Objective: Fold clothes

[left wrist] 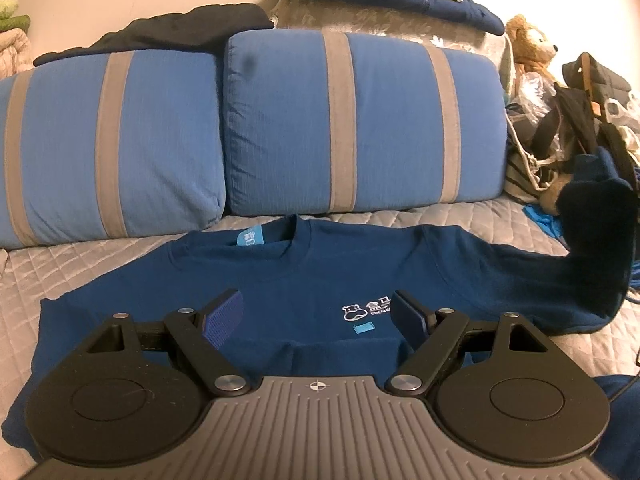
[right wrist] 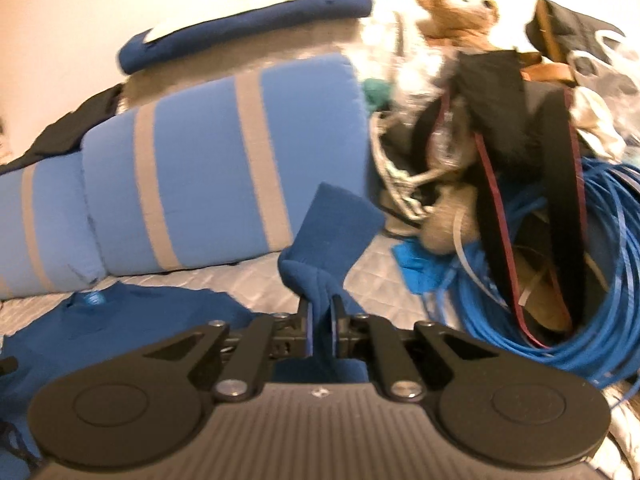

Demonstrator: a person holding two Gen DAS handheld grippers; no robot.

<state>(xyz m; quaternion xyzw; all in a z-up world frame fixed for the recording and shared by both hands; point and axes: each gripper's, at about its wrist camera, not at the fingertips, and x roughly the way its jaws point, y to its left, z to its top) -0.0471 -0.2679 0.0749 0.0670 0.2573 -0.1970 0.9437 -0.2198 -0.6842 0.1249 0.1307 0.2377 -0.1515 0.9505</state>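
Only the right wrist view is showing the right gripper (right wrist: 322,326) pinching the sweater's sleeve (right wrist: 332,232) between its fingers. The left gripper (left wrist: 318,314) is hovering spread apart over the sweater (left wrist: 304,280), lying flat on the bed (left wrist: 80,264).

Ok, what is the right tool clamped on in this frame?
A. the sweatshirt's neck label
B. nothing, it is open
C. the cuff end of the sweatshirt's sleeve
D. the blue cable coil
C: the right tool is shut on the sleeve cuff of the navy sweatshirt, lifted off the quilted bedspread.
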